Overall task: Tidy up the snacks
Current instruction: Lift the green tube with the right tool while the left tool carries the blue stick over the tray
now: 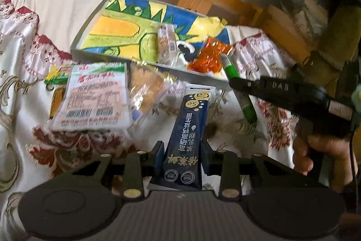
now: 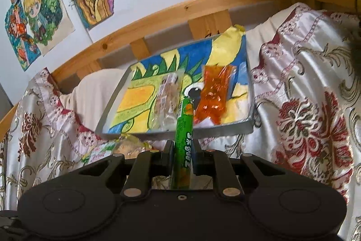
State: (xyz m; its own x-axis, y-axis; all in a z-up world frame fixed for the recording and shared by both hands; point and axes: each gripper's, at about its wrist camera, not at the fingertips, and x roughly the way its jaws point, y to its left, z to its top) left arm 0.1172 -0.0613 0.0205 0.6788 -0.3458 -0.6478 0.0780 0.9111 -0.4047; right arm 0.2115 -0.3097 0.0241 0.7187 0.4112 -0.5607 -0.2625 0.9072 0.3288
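Observation:
My left gripper (image 1: pixel 182 148) is shut on a dark blue stick sachet (image 1: pixel 190 128) and holds it above the cloth, short of the grey tray (image 1: pixel 77 41). My right gripper (image 2: pixel 183 147) is shut on a green stick snack (image 2: pixel 183 139) and holds it just before the tray's (image 2: pixel 176 133) near rim. The right gripper (image 1: pixel 234 83) and the green stick (image 1: pixel 246 105) also show in the left wrist view. In the tray lie a clear wrapped biscuit pack (image 1: pixel 167 43) (image 2: pixel 168 94) and an orange packet (image 1: pixel 208 55) (image 2: pixel 213 97).
A white-pink snack bag (image 1: pixel 94 96) and a clear bag of cookies (image 1: pixel 146 89) lie on the patterned satin cloth (image 2: pixel 304 94) left of the sachet. A wooden bed rail (image 2: pixel 203 3) runs behind the tray. Drawings (image 2: pixel 36 17) hang on the wall.

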